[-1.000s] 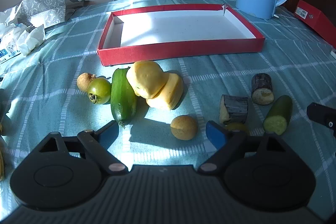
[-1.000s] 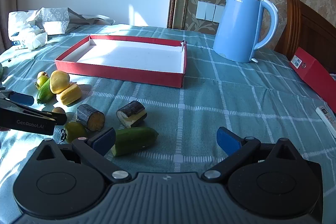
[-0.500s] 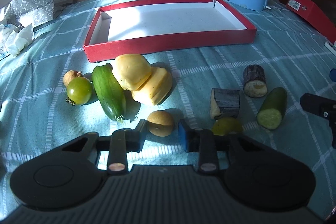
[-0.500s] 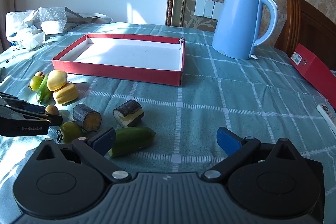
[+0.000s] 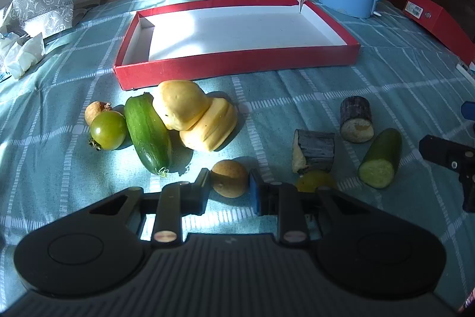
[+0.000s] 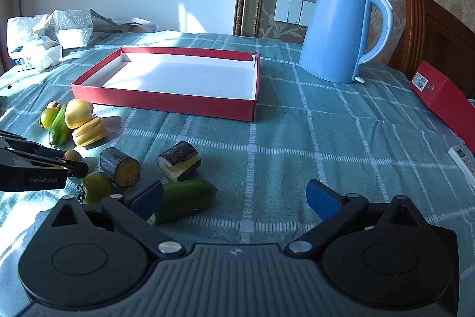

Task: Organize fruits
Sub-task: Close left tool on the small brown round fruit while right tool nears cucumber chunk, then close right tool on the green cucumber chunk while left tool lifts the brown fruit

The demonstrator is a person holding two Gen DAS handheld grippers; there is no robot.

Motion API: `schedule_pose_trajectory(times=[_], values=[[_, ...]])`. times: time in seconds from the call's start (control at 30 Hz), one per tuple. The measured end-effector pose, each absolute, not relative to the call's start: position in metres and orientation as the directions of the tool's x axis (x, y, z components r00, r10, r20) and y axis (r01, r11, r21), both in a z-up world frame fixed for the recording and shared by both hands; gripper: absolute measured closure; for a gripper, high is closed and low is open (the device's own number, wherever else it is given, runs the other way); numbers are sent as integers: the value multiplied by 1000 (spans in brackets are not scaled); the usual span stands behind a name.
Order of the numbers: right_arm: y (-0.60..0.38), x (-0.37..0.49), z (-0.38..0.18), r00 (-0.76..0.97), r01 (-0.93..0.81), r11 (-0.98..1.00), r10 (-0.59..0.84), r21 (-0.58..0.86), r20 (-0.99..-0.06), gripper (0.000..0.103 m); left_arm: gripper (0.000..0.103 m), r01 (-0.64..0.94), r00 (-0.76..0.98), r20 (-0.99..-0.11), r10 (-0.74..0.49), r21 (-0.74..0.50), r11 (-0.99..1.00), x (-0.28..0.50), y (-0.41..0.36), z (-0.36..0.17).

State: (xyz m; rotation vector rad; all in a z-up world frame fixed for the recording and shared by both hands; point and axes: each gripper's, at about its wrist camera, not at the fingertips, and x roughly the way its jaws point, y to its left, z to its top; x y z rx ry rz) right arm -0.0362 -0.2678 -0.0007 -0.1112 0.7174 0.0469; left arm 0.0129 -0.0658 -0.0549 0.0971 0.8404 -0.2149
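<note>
My left gripper (image 5: 229, 187) is shut on a small round brown fruit (image 5: 229, 178) low over the checked cloth; it also shows in the right wrist view (image 6: 72, 155). A red tray (image 5: 237, 63) with a white floor lies empty behind. Near it lie a whole cucumber (image 5: 147, 132), two yellow fruits (image 5: 181, 104), a green tomato (image 5: 107, 129) and a second brown fruit (image 5: 95, 112). My right gripper (image 6: 234, 198) is open and empty, with a cut cucumber piece (image 6: 184, 199) beside its left finger. Two sugarcane pieces (image 6: 120, 167) (image 6: 178, 159) and another green tomato (image 6: 96, 187) lie nearby.
A blue kettle (image 6: 341, 31) stands at the back right. A red box (image 6: 442, 100) and a white remote (image 6: 461, 158) lie at the right edge. Paper bags and tissues (image 6: 59, 31) are piled at the back left. A wooden chair (image 6: 436, 31) stands behind the table.
My left gripper moved forward and closed its fingers on the small brown fruit. The right gripper has stayed open and nearly still.
</note>
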Motion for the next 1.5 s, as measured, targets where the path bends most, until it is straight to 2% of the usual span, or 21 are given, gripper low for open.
schedule_pose_trajectory(times=[0.43, 0.5, 0.57, 0.67, 0.97, 1.1, 1.23, 1.33, 1.5], values=[[-247, -21, -16, 686, -142, 986, 39, -82, -727, 5, 78, 184, 668, -731, -137, -17, 983, -12, -34, -35], [-246, -15, -16, 671, -137, 990, 75, -24, -738, 8, 78, 174, 665, -735, -133, -20, 985, -15, -29, -36], [-246, -10, -15, 660, -123, 992, 99, 24, -745, 18, 78, 165, 666, -735, -125, -18, 986, -18, -25, -36], [-247, -1, -21, 610, -92, 992, 126, 87, -782, 26, 78, 155, 665, -736, -124, -26, 988, -21, -20, -36], [-254, 11, -28, 547, 85, 958, 184, 273, -817, 27, 78, 151, 674, -727, -128, -34, 988, -28, -13, -32], [-251, 15, -28, 548, 130, 953, 162, 275, -821, 27, 78, 151, 673, -728, -130, -37, 988, -29, -12, -33], [-242, 17, -28, 540, 138, 966, 113, 219, -834, 31, 78, 150, 676, -725, -134, -42, 988, -30, -8, -32], [-237, 18, -28, 544, 134, 976, 71, 171, -836, 38, 78, 150, 676, -724, -137, -46, 988, -31, -6, -31], [-232, 17, -28, 545, 114, 985, 47, 130, -837, 40, 78, 150, 676, -723, -138, -48, 987, -31, -4, -32]])
